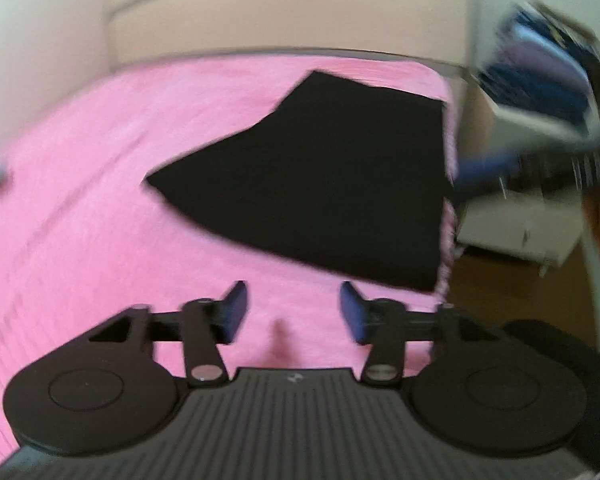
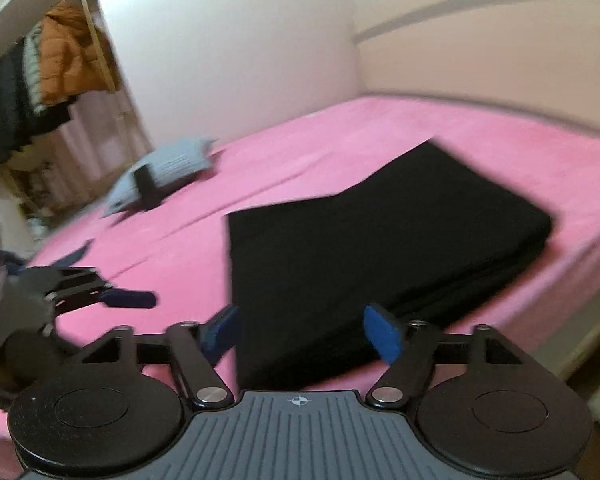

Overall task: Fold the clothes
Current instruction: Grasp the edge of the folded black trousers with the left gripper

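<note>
Two grippers spread, empty. Black garment lies at 12 o'clock of right gripper, nearer; left gripper farther, garment at 1.

Pink bedspread: lying bare left of and behind the folded black garment; folded grey items sitting far-left; wall bounding behind.

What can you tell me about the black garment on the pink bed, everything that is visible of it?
The black garment is plain, dark cloth, already folded into a flat, layered, roughly rectangular stack with one stepped corner. It lies on the pink bed cover, near the bed's edge. Neither gripper holds it; the right gripper sits at its near edge with jaws open.
</note>
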